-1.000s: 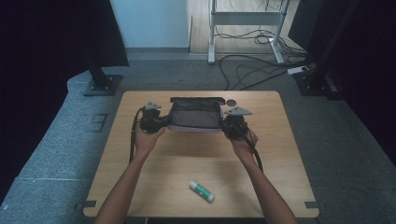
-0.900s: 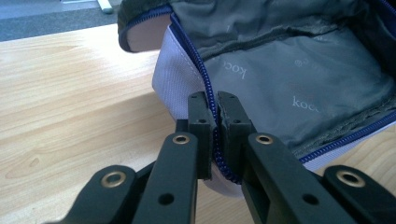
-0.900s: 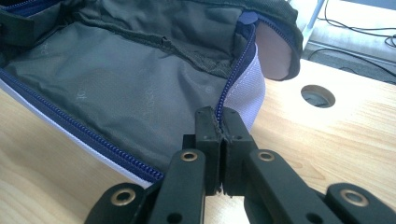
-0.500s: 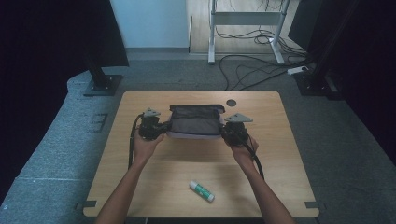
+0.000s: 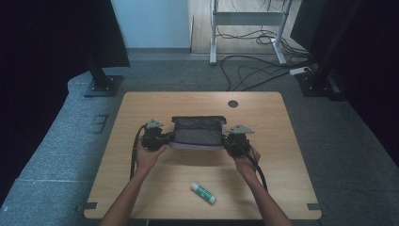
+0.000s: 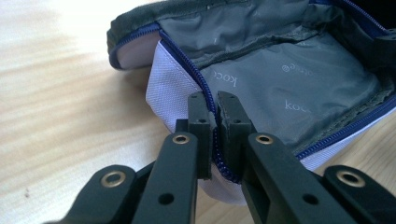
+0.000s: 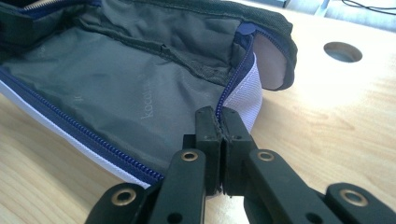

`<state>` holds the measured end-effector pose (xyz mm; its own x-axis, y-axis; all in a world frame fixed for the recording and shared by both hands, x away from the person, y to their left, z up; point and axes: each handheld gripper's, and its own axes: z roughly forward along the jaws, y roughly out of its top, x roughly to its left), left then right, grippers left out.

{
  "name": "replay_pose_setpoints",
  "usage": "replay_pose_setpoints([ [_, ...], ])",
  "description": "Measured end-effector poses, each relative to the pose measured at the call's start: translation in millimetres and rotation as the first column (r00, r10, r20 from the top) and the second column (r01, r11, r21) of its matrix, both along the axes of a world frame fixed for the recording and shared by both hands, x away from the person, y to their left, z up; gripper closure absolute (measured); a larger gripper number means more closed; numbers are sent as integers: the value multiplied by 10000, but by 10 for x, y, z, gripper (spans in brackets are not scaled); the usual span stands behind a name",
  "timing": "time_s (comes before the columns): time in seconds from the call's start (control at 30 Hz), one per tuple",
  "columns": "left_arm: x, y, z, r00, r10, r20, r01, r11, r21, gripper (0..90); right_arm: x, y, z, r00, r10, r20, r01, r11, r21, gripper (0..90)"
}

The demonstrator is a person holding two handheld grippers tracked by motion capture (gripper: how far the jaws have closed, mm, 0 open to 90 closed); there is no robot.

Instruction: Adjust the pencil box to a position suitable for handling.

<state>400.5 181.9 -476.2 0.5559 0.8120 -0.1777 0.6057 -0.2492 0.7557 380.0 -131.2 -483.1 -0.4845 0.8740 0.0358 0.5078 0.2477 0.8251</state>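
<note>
High view: pouch is held mid-table; its interior is hidden. Left gripper and right gripper are clamped on its zipper edges. Glue stick is seen near, well apart.

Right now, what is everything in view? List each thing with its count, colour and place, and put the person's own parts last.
Pouch: one, grey lining, white sides, blue zipper, unzipped, mid-table between the grippers.
Glue stick: one, white and green, lying on the table's near part.
Table: one, light wood, with a round hole at the far side.
Floor cables: several, dark, on the floor beyond the table.
Left gripper: one, black, shut on the pouch's zipper edge.
Right gripper: one, black, shut on the opposite zipper edge.
Forearms: two, entering from the bottom.
</note>
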Motion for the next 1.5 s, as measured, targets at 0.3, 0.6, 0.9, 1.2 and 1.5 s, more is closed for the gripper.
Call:
replay_pose_setpoints([
  [0.3, -55, -14, -246, 9990, -80, -448, 80, 10000, -2, 831, -9, -10, -256, 9989, 1, -473, -10, 9998, -193, 870],
  [0.6, -74, -10, -416, 9960, -84, -886, 82, 10000, -23, 776, -44, 8, -407, 9976, -28, -698, -6, 9989, -478, 842],
  [0.9, -77, -46, -447, 9958, 220, -889, -194, 9994, 301, 392, -120, 11, -466, 9991, -34, -421, 4, 9975, -709, 661],
  [1.2, -130, 40, -327, 9994, 230, -275, -230, 9997, 10, 318, -222, -117, -326, 10000, 28, 43, -29, 9998, 187, 501],
  [1.5, -254, 133, -261, 9999, -90, -109, 85, 9992, -400, 321, -424, -202, -298, 9969, 758, 199, -772, 9935, 833, 453],
])
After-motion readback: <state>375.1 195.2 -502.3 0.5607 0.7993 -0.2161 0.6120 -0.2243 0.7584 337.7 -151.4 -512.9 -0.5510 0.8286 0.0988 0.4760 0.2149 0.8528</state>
